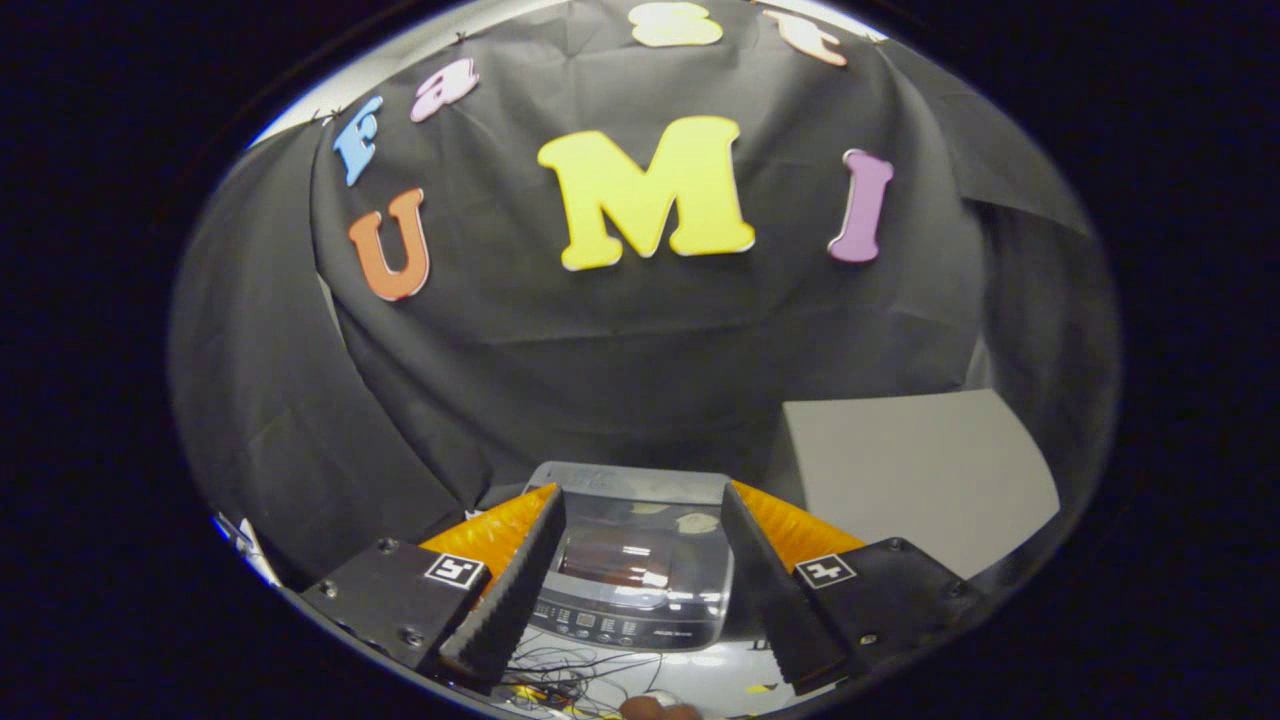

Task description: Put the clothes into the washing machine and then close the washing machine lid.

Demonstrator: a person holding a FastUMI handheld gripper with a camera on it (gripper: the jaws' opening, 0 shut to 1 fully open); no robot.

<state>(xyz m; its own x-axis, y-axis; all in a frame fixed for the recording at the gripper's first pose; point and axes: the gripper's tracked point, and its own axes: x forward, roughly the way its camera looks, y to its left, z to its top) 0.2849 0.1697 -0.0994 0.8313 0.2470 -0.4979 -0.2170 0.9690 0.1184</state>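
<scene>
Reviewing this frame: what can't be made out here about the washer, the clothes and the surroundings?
- Washing machine: its sides are hidden behind the open hand-held gripper, which holds nothing.
- Lid: glare on it; whether clothes lie underneath is unclear.
- Control panel: markings too small.
- Cables: cut off by the picture's edge.
- Grey box: nature unclear.

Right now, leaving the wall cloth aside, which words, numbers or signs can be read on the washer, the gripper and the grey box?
Panel on the washer: small print by the buttons, too small to read.
Gripper, open, washer just beyond its fingers: one square coded marker on each side, no words.
Grey box: no print seen.
Nothing can be quoted.
</scene>
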